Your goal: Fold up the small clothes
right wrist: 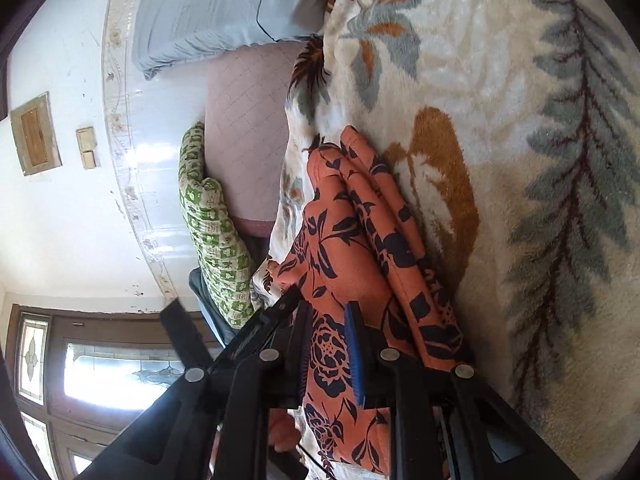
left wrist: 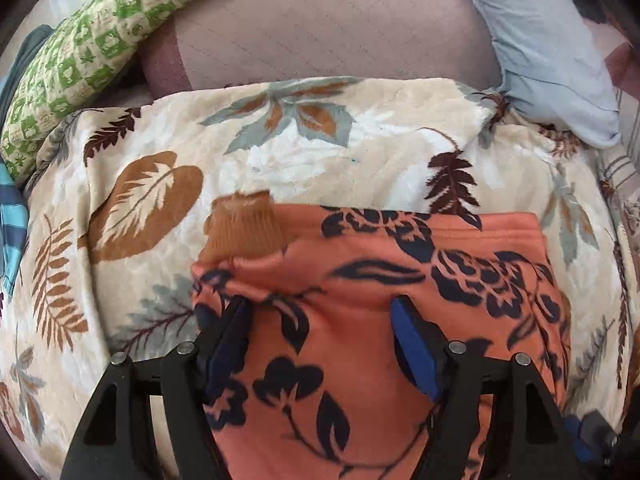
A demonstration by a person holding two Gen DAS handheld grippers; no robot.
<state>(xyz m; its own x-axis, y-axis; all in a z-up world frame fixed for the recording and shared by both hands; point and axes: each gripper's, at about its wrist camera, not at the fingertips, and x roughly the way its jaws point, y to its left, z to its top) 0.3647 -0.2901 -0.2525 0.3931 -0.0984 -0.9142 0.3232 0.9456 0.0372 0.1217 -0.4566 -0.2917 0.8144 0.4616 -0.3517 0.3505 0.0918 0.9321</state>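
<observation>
An orange garment with a dark floral print lies on a cream leaf-patterned blanket. In the left wrist view my left gripper hovers over the garment's near part, open. Its two blue-padded fingers stand wide apart with cloth showing beneath them, not pinched. In the right wrist view the camera is rolled sideways. There the garment shows stacked folded layers along one edge. My right gripper is shut on a layer of this garment, which runs between its narrow-set blue pads.
A green checked pillow lies at the far left and a light blue pillow at the far right. Between them is bare pinkish quilted mattress. A striped blue cloth sits at the left edge. A tiled wall and a window lie beyond the bed.
</observation>
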